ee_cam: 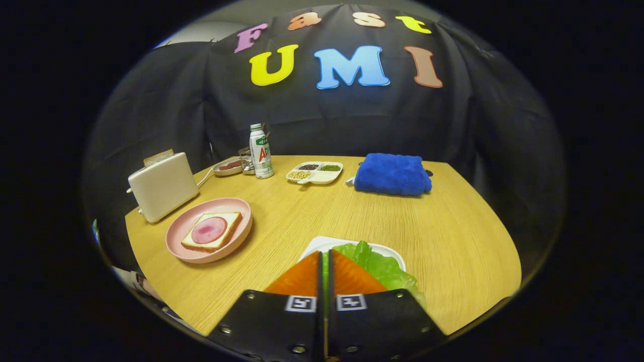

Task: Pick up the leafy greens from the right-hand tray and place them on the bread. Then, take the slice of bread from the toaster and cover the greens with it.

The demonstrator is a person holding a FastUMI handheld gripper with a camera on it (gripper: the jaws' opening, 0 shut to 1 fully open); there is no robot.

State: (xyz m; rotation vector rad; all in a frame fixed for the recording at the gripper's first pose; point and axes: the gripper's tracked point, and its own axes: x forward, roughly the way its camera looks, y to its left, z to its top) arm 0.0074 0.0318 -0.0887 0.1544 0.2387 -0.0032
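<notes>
The gripper [325,261] is seen low over the near edge of a round wooden table [453,226]. Its two orange fingers [302,276] are brought almost together, with only a thin slit left between them, and a narrow strip of green is visible in that slit. The leafy greens [377,264] lie on a white tray [322,245] directly under and just beyond the fingertips, spreading out to the right of the fingers. Whether the leaf is actually pinched by both fingers cannot be told from this view.

To the left of the fingers, a pink plate [183,231] is set on the table, and on it a slice of bread [229,232] is laid flat with a round slice of pink meat [209,230] on top. Just behind the plate, at the table's left edge, a cream toaster [163,186] is placed, and a second slice of bread [158,157] is seen standing up out of its slot.

Farther back, a white bottle [261,152] is stood near a small dish [228,166]. Beside these, a divided dish of beans and seeds [315,172] is placed, and to its right a folded blue towel [393,174] is laid, well apart from the tray.
</notes>
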